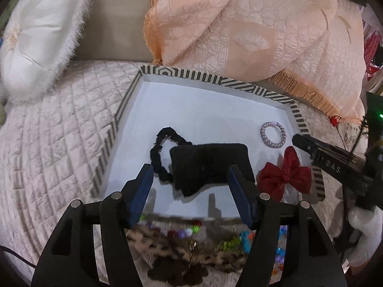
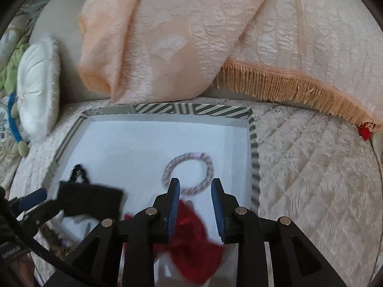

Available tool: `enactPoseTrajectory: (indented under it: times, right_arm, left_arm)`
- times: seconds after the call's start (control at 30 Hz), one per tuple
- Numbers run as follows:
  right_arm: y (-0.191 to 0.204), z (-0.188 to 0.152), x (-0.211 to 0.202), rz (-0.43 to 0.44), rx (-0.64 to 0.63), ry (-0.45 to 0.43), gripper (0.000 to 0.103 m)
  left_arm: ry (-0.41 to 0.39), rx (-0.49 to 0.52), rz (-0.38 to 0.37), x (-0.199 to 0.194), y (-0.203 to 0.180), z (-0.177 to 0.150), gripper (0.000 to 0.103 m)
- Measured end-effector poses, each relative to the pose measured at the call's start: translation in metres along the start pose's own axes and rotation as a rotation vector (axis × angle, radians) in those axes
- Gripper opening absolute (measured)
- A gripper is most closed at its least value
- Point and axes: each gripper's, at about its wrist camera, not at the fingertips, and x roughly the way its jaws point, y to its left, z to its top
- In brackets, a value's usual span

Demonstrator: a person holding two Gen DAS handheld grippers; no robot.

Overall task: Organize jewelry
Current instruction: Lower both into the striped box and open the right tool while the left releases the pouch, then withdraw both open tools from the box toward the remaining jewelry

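Observation:
A tray [image 1: 182, 74] with a striped rim and a white floor lies on the bed. On its floor are a black scrunchie [image 1: 159, 153], a wide black band [image 1: 205, 165], a lilac twisted hair ring [image 1: 273, 135] and a red bow [image 1: 284, 173]. My left gripper [image 1: 190, 169] hangs open and wide over the black band, pads clear of it. In the right wrist view my right gripper [image 2: 196, 183] stands partly open near the hair ring [image 2: 188, 173]. The red bow [image 2: 194, 241] lies blurred low between its fingers, not pinched. The black band [image 2: 91, 199] shows at left.
A heap of colourful beads and leopard-print fabric [image 1: 167, 244] sits in front of the tray. A white fluffy cushion [image 1: 36, 35] lies at the far left. A peach fringed blanket [image 1: 251, 28] drapes behind the tray. A quilted cover [image 1: 52, 143] surrounds it.

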Motion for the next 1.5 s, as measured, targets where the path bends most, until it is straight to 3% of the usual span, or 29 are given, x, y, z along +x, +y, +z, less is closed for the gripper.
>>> enactPoseTrajectory:
  times: [0.33,0.77,1.03,1.17,1.5]
  right_arm:
    - [0.026,-0.054,-0.062,0.028,-0.024,-0.054,0.025]
    - [0.049,-0.103,-0.11,0.062,-0.036,-0.079,0.026]
    - [0.044,-0.127,-0.113,0.064,-0.029,-0.048,0.029]
    - [0.039,-0.138,-0.111,0.061,-0.027,-0.029,0.03]
    - [0.032,-0.144,-0.109,0.064,-0.019,-0.011,0.031]
  left_arm:
    - [-0.1,-0.006,0.04,-0.057,0.002,-0.03,0.064]
    - [-0.119,0.021,0.022,-0.093,0.005,-0.063,0.064]
    - [-0.108,-0.014,-0.007,-0.106,0.021,-0.075,0.064]
    - [-0.066,-0.055,-0.028,-0.105,0.036,-0.077,0.064]
    - [-0.029,-0.077,-0.025,-0.099,0.045,-0.085,0.064]
